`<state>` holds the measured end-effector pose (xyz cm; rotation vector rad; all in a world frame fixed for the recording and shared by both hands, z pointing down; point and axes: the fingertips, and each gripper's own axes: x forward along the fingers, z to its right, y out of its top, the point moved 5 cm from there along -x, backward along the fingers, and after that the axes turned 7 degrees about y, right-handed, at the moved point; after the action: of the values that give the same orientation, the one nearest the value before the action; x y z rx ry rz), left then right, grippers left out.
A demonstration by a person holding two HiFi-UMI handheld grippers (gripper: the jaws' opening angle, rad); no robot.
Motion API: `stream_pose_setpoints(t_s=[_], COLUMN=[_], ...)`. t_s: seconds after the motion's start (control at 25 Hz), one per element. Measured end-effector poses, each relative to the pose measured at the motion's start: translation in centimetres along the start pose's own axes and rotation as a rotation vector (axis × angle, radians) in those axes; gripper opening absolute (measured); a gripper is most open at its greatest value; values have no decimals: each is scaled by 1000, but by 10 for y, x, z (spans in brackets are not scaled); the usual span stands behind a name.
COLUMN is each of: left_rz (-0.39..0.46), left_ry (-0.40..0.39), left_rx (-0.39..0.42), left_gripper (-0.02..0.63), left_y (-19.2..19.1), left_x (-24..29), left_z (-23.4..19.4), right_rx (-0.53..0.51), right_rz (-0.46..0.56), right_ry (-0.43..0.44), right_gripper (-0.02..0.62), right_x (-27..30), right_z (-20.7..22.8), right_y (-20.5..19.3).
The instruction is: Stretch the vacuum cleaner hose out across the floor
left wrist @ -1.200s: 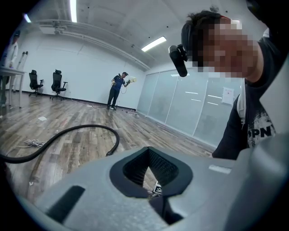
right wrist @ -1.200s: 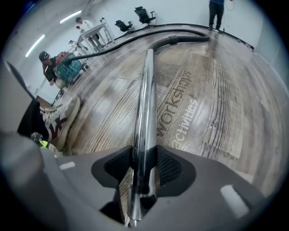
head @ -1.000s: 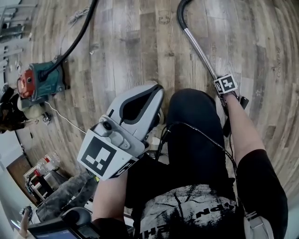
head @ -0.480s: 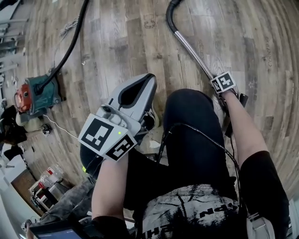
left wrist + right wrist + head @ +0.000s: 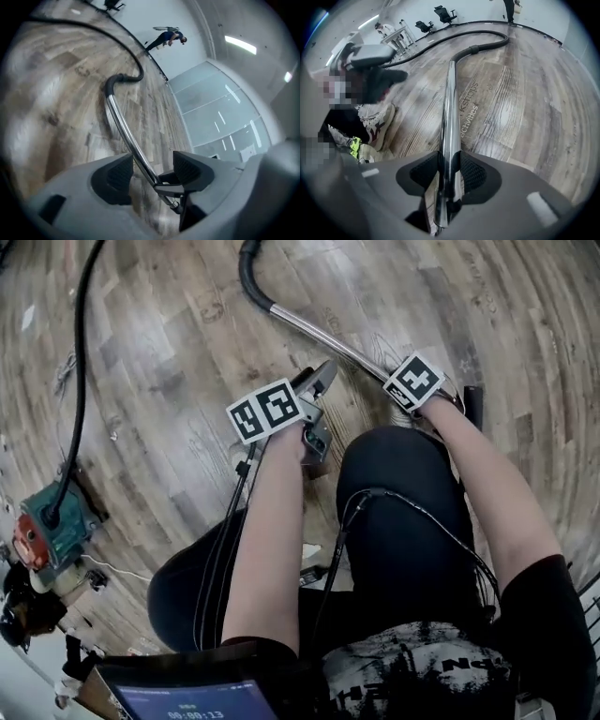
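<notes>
The vacuum's chrome wand [image 5: 328, 337] lies low over the wood floor, and its far end joins the black hose [image 5: 246, 268]. That hose [image 5: 487, 44] curves away across the floor. My right gripper [image 5: 450, 164] is shut on the wand [image 5: 449, 112], with a pad on each side. In the head view it sits under its marker cube [image 5: 412, 381]. My left gripper [image 5: 317, 382] is low beside it. Its jaws have just been opening and now stand wide apart [image 5: 152, 164]. The wand [image 5: 124, 131] runs between the pads [image 5: 119, 174] without being pressed.
The teal and red vacuum body [image 5: 42, 526] sits at the left, and a second stretch of black hose [image 5: 80, 362] leads up from it. My dark-trousered legs [image 5: 394, 521] and a shoe [image 5: 377, 124] are close to the wand. Office chairs [image 5: 443, 13] stand far off.
My left gripper has dropped from chest height to the wand, rolled over and opened around it. The right gripper keeps its hold on the wand, lifted slightly.
</notes>
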<state>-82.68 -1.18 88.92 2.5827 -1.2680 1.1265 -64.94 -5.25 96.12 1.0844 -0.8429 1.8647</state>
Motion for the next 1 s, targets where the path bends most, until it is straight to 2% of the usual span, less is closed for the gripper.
stream_pose_setpoints(t_s=[0.16,0.28,0.36,0.4,0.44,0.48,0.52,0.6,0.72,0.8,0.92,1.0], left_rz=[-42,-13,21,37,56,76,94,109,113,120,142,160], left_ry=[-67,-120,-157,-170,-181,-193,-208,-230,-220,-201,-196,-215], left_rx=[-135,-212,-304,-358,-414,-467,-506,-520,-491,-484,-486,-508], left_gripper=[295,299,314,307,262,176,163,156,156,156,155,155], left_y=[-39,-45,-46,-48,-51,-53,-53,-50,-51,-50,-44,-37], left_x=[66,94,111,118,124,129,133,136,137,136,132,128], left_z=[-2,1,3,2,2,1,1,3,4,4,9,20], right_rx=[4,-4,-6,-4,1,5,6,3,-29,-90,-182,-221], right_rz=[0,14,15,17,23,29,35,40,28,-8,-84,-119], right_ry=[-1,6,0,-3,-5,-7,-8,-2,-8,-20,-40,-59], right_gripper=[155,155,155,155,155,155,155,158,161,169,236,233], right_x=[-14,-22,-25,-27,-29,-30,-31,-31,-29,-27,-18,-14], right_z=[-3,-7,-10,-11,-11,-10,-8,-4,-4,-5,-2,-1], right_y=[-1,6,6,4,2,1,1,2,0,1,1,-2])
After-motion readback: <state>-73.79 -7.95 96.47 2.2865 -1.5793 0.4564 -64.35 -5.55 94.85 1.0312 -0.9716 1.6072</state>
